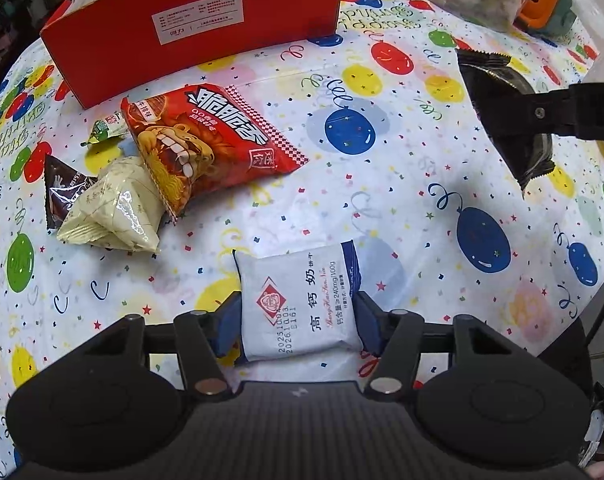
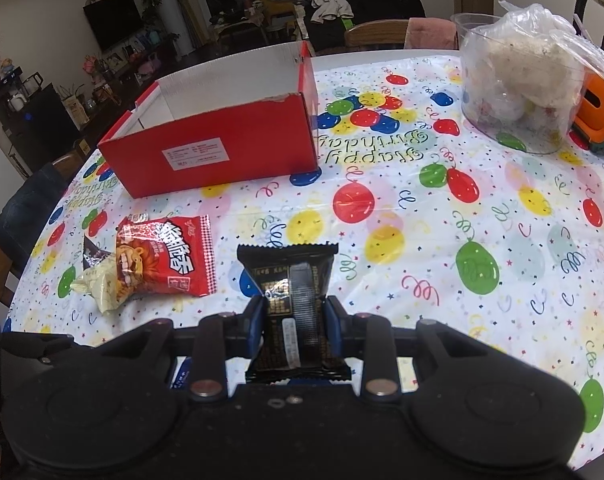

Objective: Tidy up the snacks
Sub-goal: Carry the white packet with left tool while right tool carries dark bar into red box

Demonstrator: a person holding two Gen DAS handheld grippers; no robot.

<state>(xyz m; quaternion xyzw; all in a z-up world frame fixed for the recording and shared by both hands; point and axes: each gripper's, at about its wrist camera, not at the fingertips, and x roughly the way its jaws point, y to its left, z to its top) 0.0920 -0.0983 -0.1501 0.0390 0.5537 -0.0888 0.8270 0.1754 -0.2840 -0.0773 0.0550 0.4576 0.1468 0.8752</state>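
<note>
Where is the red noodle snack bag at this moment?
The red bag lies flat on the tablecloth, left of centre in both views, just in front of the red box. A cream packet touches its near-left edge.

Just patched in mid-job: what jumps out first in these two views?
Each tool already grips a snack: the left tool pinches a white and blue milk biscuit packet, the right tool a black snack packet. Beyond them the open red cardboard box stands on the balloon-print tablecloth, with a red noodle snack bag and smaller packets heaped on the left.
</note>
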